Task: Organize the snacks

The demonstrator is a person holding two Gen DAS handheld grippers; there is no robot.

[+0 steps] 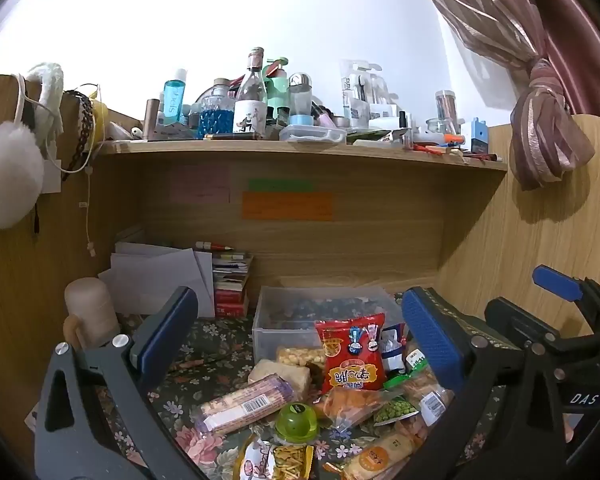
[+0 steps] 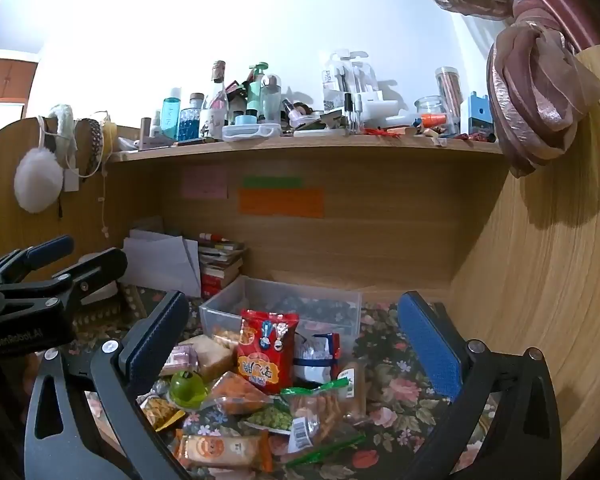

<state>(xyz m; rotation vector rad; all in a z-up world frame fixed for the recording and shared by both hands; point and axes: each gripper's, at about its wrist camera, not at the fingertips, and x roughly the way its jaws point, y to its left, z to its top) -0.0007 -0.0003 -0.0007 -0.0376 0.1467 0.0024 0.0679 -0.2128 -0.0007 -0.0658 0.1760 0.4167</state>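
Both my grippers are hovering wide open with nothing in them, left gripper (image 1: 300, 332) and right gripper (image 2: 296, 336). The snacks sit in a loose pile on the flowery tablecloth (image 2: 400, 392): a red crinkly packet (image 1: 352, 354) standing in the middle, a green dome-shaped jelly cup (image 1: 297, 418) in front. The clear plastic bin (image 1: 276, 320) is right behind the pile.

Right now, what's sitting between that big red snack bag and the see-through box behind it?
Nothing sizeable: the red snack bag stands right against the clear plastic box, hiding its front wall. Both wrist views show this.
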